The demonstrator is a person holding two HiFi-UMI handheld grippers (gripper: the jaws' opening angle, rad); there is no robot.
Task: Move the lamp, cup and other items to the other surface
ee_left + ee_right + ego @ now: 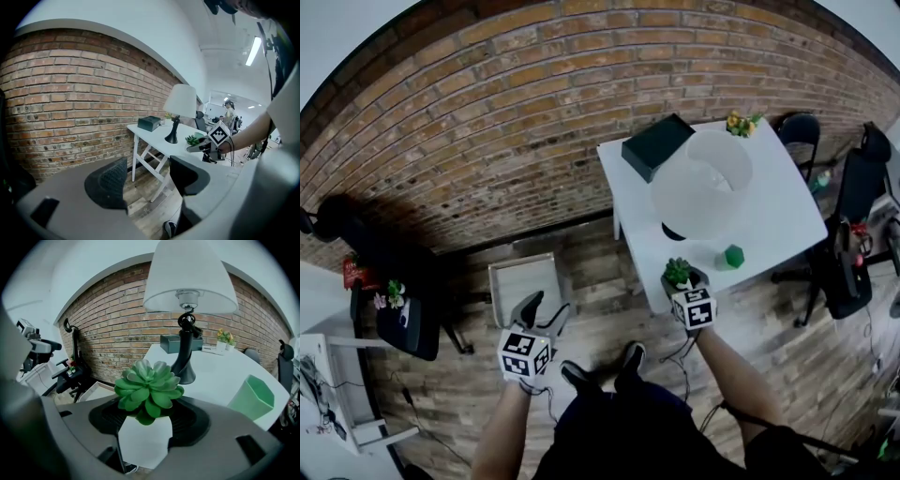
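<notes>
A white table (787, 208) by the brick wall carries a lamp (703, 183) with a white shade, a green cup (733, 256), a dark box (656, 145) and a yellow-flowered plant (741, 122). My right gripper (682, 279) is at the table's near edge, shut on a green succulent (149, 389) in a white pot (143, 437). Beyond the succulent, the right gripper view shows the lamp (187, 282) and to the right the cup (251, 397). My left gripper (542, 314) hangs open over the wooden floor left of the table, with nothing between its jaws (145, 180).
A white tray-like frame (523, 281) lies on the floor ahead of the left gripper. A black office chair (403, 319) stands at the left next to a white desk (328, 384). More chairs (848, 244) crowd the table's right side.
</notes>
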